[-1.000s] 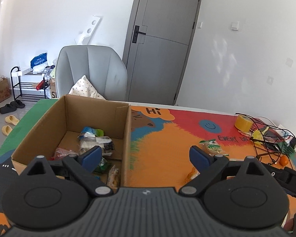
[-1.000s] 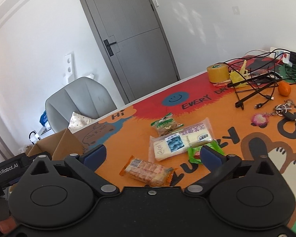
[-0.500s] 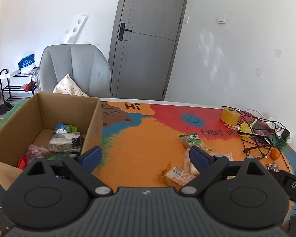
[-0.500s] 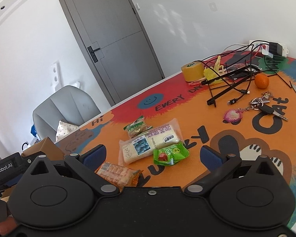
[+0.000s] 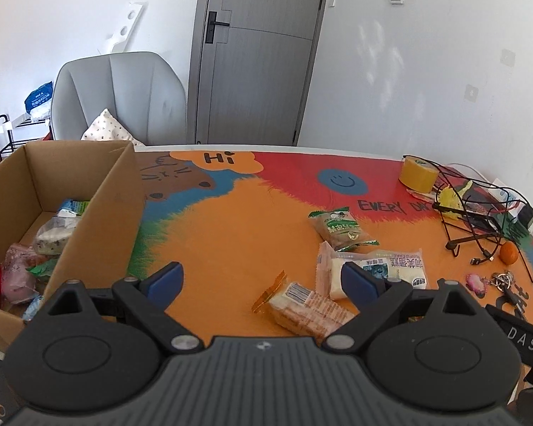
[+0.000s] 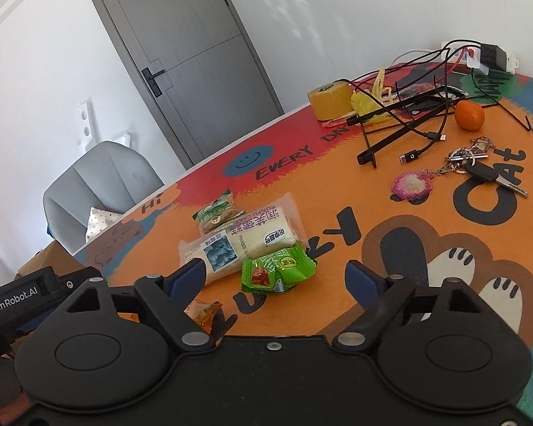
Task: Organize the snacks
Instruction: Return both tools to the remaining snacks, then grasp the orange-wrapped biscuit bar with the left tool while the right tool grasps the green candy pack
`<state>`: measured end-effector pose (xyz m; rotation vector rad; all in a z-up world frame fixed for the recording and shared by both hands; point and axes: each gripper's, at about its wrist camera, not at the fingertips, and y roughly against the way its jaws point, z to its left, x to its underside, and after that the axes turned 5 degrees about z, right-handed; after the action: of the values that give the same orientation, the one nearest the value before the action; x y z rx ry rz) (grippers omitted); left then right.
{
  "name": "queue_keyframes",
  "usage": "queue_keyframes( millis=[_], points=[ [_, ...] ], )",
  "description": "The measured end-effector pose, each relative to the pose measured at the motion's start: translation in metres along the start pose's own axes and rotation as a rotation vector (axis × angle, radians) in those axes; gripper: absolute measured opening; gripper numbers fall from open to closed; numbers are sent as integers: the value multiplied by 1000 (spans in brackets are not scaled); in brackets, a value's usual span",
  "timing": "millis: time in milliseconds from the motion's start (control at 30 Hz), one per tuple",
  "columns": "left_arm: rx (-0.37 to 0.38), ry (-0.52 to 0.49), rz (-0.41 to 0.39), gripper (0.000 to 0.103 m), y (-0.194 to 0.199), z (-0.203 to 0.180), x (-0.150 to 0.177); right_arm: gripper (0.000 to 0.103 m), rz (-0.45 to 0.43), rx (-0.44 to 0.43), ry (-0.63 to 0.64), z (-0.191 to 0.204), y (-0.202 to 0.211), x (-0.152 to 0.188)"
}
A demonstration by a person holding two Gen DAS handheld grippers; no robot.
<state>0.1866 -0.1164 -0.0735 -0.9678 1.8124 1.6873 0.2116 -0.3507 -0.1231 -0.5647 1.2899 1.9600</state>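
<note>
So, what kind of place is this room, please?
Probably a room in a home: a grey armchair with a cushion, a shoe rack by the wall, and keys and charging cables on the colourful table.

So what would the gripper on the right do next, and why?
Probably lower the right gripper onto the bright green snack packet lying on the mat between its closing jaws, not yet gripped. It looks nearest, and other snacks already sit in the cardboard box.
</note>
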Motion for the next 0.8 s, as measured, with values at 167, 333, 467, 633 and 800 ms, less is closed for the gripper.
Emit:
queue_keyframes(
  millis=[167,333,467,633,800],
  points=[
    [-16,-16,40,95,-20,-13,2,79,16,-5,-7,-6,-9,-2],
    [-27,-33,84,95,-39,-26,5,79,20,-9,-7,-15,-13,-4],
    [-39,-41,117,95,-53,-34,6,78,29,-4,-17,-24,-14,-5],
    [-57,-66,132,95,-63,-43,11,78,32,2,-24,-31,-17,-6],
    [-75,-89,160,95,-68,-44,14,78,32,-6,-18,-29,-21,-7]
  ],
)
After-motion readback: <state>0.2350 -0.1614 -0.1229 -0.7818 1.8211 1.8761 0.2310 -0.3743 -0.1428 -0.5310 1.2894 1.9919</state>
